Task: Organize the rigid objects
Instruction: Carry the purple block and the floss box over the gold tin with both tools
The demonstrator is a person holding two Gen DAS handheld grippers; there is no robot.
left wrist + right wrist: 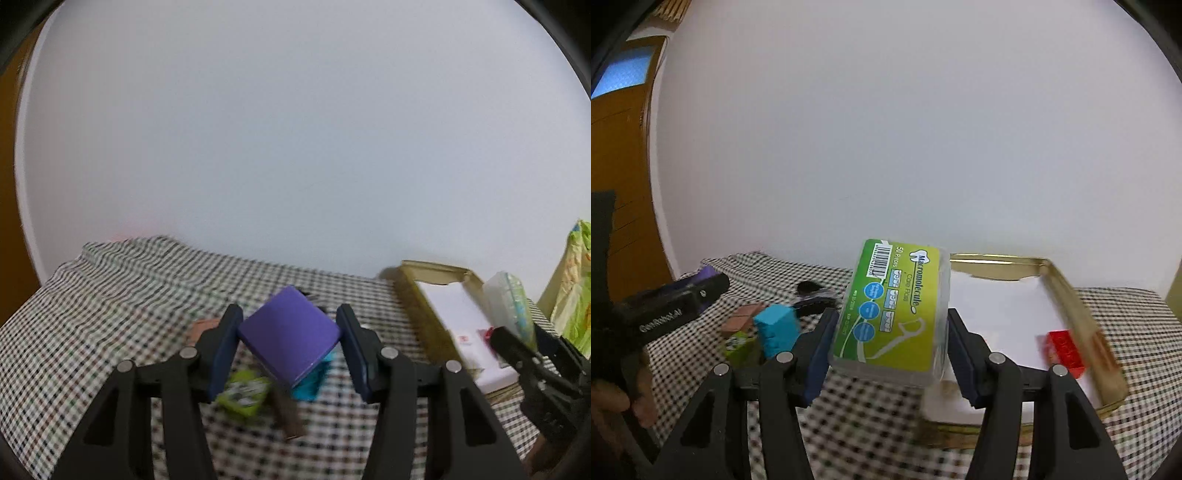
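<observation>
Floss box (892, 310), right view only: red brick (1065, 352)

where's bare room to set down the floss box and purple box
Free: white floor of the gold tray behind the red brick; checkered cloth toward the far left corner. Crowded: the cluster around the teal block.

Soft, even indoor light fills both fisheye views, turning the white wall (295, 129) into a flat grey-white field with no glare. Dark vignetting rings every corner, and straight edges bow near the rims. Motion blur smears the checked cloth (122, 295) on the desk, the gold tray (1071, 295) and the small blocks; the label on the floss box (894, 306) stays readable. Shadows are faint, pooling only beneath the black tool arms in the foreground.
</observation>
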